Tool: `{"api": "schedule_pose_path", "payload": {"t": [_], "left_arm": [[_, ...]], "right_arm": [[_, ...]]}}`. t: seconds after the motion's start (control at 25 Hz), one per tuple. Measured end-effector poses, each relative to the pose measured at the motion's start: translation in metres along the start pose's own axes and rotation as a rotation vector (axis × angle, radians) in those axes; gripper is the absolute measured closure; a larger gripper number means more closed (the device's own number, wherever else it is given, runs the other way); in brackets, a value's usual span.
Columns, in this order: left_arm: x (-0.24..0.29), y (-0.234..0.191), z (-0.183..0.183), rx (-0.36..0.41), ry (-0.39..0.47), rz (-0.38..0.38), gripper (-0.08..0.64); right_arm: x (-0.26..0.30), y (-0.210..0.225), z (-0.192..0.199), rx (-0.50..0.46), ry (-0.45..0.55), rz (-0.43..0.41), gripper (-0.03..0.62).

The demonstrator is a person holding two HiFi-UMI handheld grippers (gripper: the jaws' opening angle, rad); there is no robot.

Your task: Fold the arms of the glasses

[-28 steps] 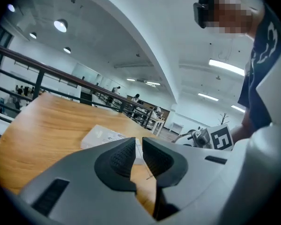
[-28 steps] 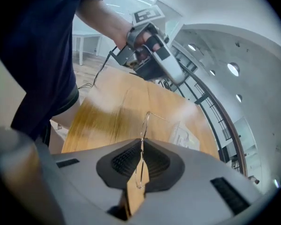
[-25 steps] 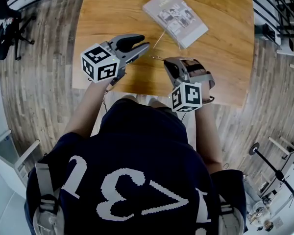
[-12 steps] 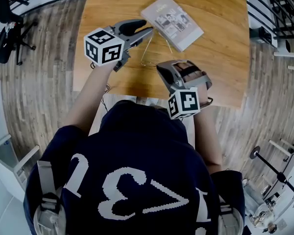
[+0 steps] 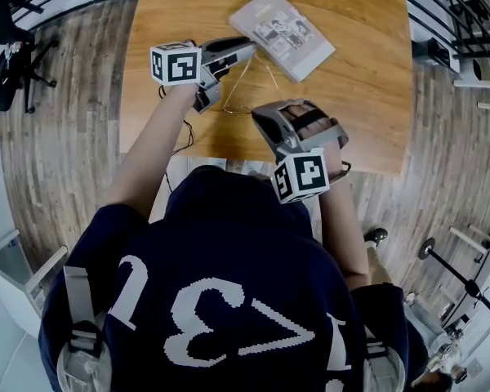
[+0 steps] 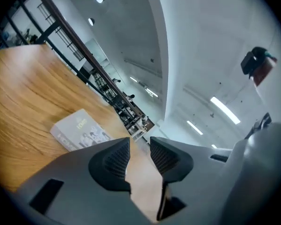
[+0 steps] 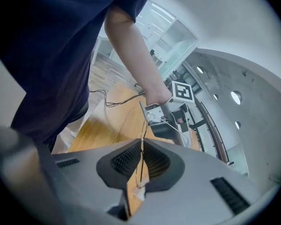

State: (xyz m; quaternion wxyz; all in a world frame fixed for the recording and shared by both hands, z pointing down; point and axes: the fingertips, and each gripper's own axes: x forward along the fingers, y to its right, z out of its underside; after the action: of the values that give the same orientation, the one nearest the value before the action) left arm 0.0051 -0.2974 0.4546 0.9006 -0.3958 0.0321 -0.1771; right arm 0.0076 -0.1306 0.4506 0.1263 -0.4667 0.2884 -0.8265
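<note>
Status. Right claw (image 5: 260, 114) (image 7: 141, 162) is clamped on the glasses (image 5: 238, 85) (image 7: 143, 131), with the thin wire frame pinched edge-on between the pads. That's my anchor: it stops the frame swinging while the other side works the arms. The claw angles down toward the counter (image 5: 367, 72) and sits at 4 o'clock of the glasses in the head view.

Left claw (image 5: 247, 49) (image 6: 140, 150) is at 11 o'clock of the glasses, pointing level across the counter. Its jaws have just been opening and stand wide apart with nothing between the pads. Only wood and the booklet (image 5: 282, 31) (image 6: 82, 130) show past them. In the right gripper view the wire runs up from my pads to right beside the left claw's tip. Touching or just apart, can't tell.

Glasses are between the two claws, over the near middle of the counter, booklet at 1 o'clock of them. Two thin lines fan out toward 12 and 1 o'clock, so I judge the arms aren't both folded flat yet. The wire is too thin to say which arm is which. I also can't tell whether the frame rests on the wood or hangs just above it.

My read on next: left claw is open on purpose, to reposition and nudge an arm in toward the lenses. Risk is light wire on a single pinch point. A hard push would twist the frame in the right claw or strain a hinge, so keep the force small and slow.
</note>
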Motion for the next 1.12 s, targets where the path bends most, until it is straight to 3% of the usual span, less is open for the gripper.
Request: {"api": "schedule_pose_path", "payload": {"t": [0.16, 0.4, 0.48, 0.64, 0.76, 0.84, 0.92, 1.04, 1.12], "left_arm": [[0.004, 0.014, 0.009, -0.100, -0.027, 0.130, 0.419], [-0.003, 0.007, 0.001, -0.177, 0.051, 0.113, 0.419], [-0.004, 0.017, 0.005, -0.142, 0.002, 0.140, 0.419], [-0.005, 0.031, 0.036, -0.045, -0.201, 0.156, 0.419], [-0.002, 0.042, 0.053, -0.009, -0.270, 0.167, 0.420], [-0.005, 0.040, 0.055, 0.002, -0.256, 0.132, 0.419], [-0.013, 0.034, 0.044, -0.029, -0.182, 0.109, 0.419], [-0.028, 0.041, 0.025, -0.129, -0.069, 0.167, 0.419], [-0.032, 0.057, 0.023, -0.130, -0.084, 0.226, 0.419]], "right_arm": [[0.000, 0.000, -0.001, 0.007, 0.000, 0.000, 0.555], [0.001, -0.002, 0.001, 0.010, -0.005, -0.006, 0.555], [0.001, -0.001, 0.003, 0.015, -0.010, -0.002, 0.555], [0.001, 0.002, 0.007, 0.024, -0.010, 0.002, 0.555], [0.001, 0.004, 0.006, 0.028, -0.009, 0.001, 0.555], [0.001, 0.004, 0.006, 0.029, -0.009, 0.000, 0.555], [0.001, 0.004, 0.006, 0.028, -0.011, -0.001, 0.555], [0.000, 0.003, 0.007, 0.028, -0.012, -0.001, 0.555], [0.000, 0.003, 0.007, 0.029, -0.011, 0.000, 0.555]]}}
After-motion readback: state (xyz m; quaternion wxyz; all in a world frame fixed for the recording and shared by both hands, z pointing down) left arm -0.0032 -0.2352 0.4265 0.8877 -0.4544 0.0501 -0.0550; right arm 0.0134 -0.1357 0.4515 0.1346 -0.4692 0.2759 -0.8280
